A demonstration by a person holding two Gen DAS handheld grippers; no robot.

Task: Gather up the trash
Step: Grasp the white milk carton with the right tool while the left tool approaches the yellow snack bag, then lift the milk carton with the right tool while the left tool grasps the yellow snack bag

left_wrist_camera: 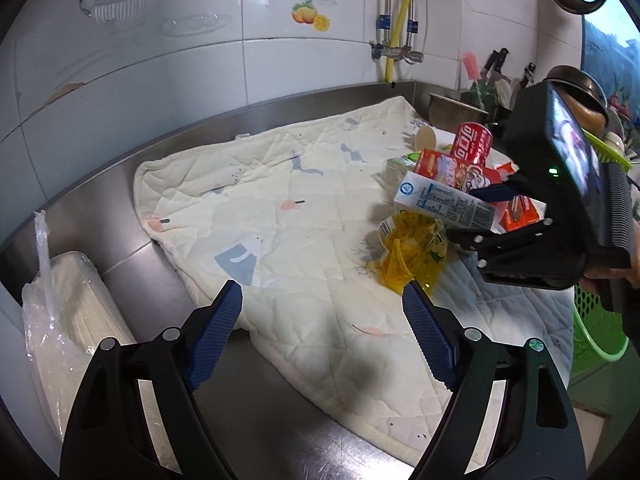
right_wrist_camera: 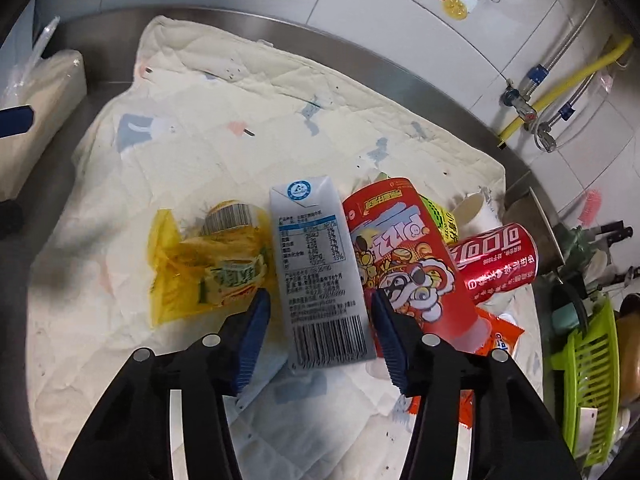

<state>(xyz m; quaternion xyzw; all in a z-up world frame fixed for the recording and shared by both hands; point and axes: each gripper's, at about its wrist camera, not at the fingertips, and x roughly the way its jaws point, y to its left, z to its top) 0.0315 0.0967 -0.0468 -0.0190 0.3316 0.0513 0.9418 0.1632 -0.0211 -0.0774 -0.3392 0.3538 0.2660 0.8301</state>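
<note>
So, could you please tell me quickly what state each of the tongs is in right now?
Left tongs: open, empty, above the quilted cloth.
Right tongs: open, straddling the milk carton; pads not visibly pressing on it.

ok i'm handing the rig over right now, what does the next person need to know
Left claw: open, empty, hovering over the quilted cloth on the steel counter.
Right claw: straddling the lower end of the white milk carton; the pads look not quite pressed on it, so treat it as not yet gripped.
Trash pile, on the cloth's far right as the left camera sees it: yellow wrapper, milk carton, red snack tube, red cola can, paper cup, orange packet.
Done: nothing visibly collected.
Left: grip the carton and remove it, then the rest. No bin is identifiable in view.
</note>
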